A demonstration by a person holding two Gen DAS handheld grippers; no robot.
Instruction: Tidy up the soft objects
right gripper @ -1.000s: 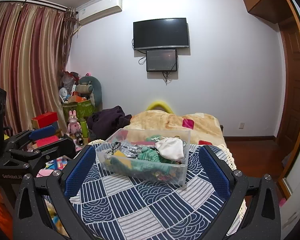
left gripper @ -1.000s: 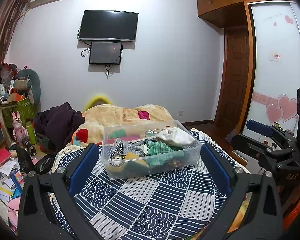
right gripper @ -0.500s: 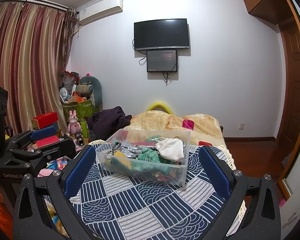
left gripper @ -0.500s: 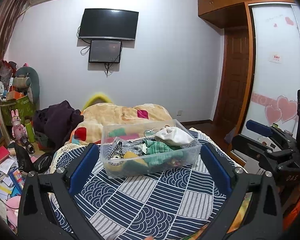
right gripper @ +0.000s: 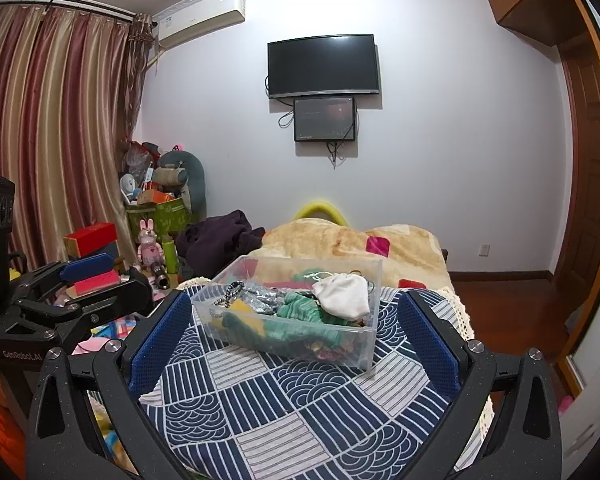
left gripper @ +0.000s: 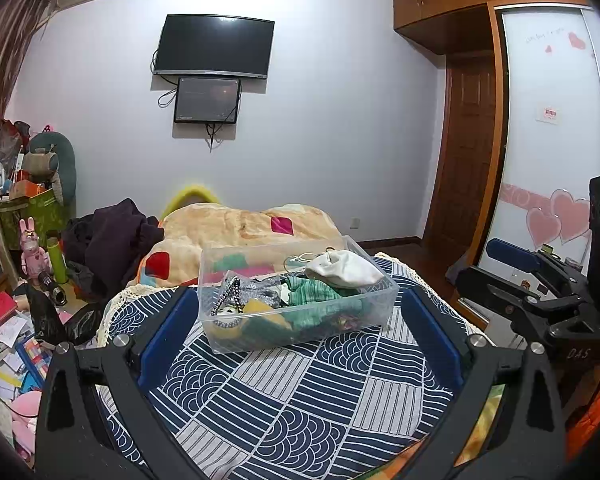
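Observation:
A clear plastic bin [left gripper: 300, 330] stands on a table covered with a navy and white patterned cloth [left gripper: 300, 400]. It holds a white pouch [left gripper: 342, 268], green knit fabric [left gripper: 320, 292], a yellow item [left gripper: 256, 308] and a beaded cord. The bin also shows in the right wrist view [right gripper: 288, 344], with the white pouch [right gripper: 342, 294] on top. My left gripper [left gripper: 298, 340] is open and empty, short of the bin. My right gripper [right gripper: 294, 338] is open and empty, also short of it. Each gripper shows at the edge of the other's view.
A bed with a beige blanket [left gripper: 240, 228] lies behind the table, with dark clothes [left gripper: 112, 236] at its left. Boxes, toys and papers clutter the floor at the left [left gripper: 16, 320]. A wardrobe and door [left gripper: 472, 152] stand to the right.
Both views shifted only slightly. The bin and its contents have not moved. Both grippers stay open.

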